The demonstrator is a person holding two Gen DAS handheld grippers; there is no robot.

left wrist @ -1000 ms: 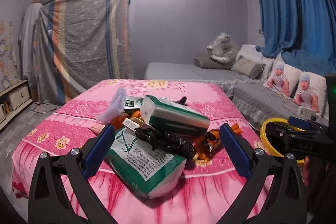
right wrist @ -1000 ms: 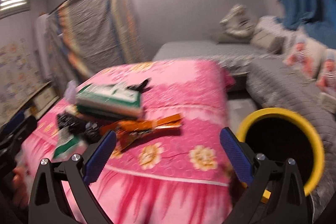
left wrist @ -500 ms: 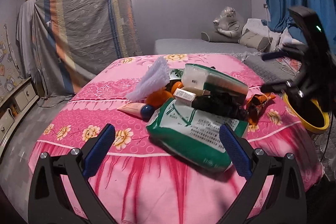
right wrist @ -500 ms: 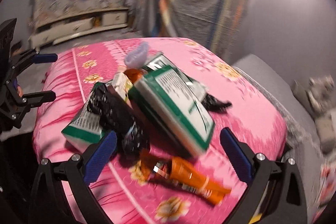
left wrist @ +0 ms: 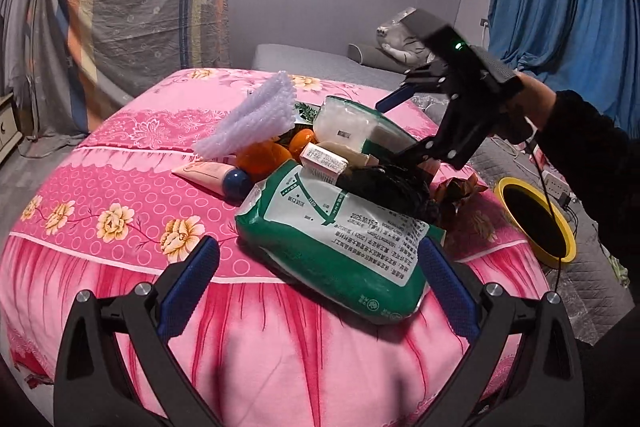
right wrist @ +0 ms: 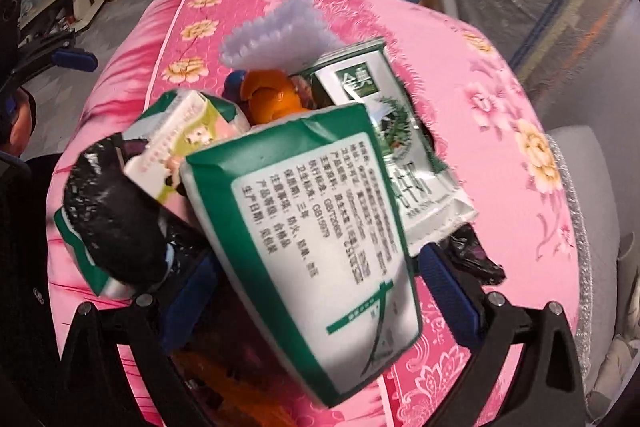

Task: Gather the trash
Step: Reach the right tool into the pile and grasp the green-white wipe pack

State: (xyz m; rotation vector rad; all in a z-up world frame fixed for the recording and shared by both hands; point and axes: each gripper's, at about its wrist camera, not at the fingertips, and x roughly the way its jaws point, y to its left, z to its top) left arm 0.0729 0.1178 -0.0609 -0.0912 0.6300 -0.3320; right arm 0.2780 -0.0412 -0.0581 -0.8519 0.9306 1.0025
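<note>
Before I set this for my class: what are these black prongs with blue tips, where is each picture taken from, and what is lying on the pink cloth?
A person holds a two-finger gripper in each hand; each carries a camera. One picture looks along the left gripper, open, holding nothing. The other looks along the right gripper, open around a green-and-white pack but not gripping. On the pink cloth lies a trash pile: that pack, a larger green bag, a black plastic bag, orange peel. Beside it stands a yellow-rimmed bin.

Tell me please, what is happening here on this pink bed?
A person holds two grippers over a trash pile on the pink bed. The right gripper is open above the top green tissue pack. The left gripper waits open at the near edge. The yellow-rimmed bin stands beside the bed.
</note>
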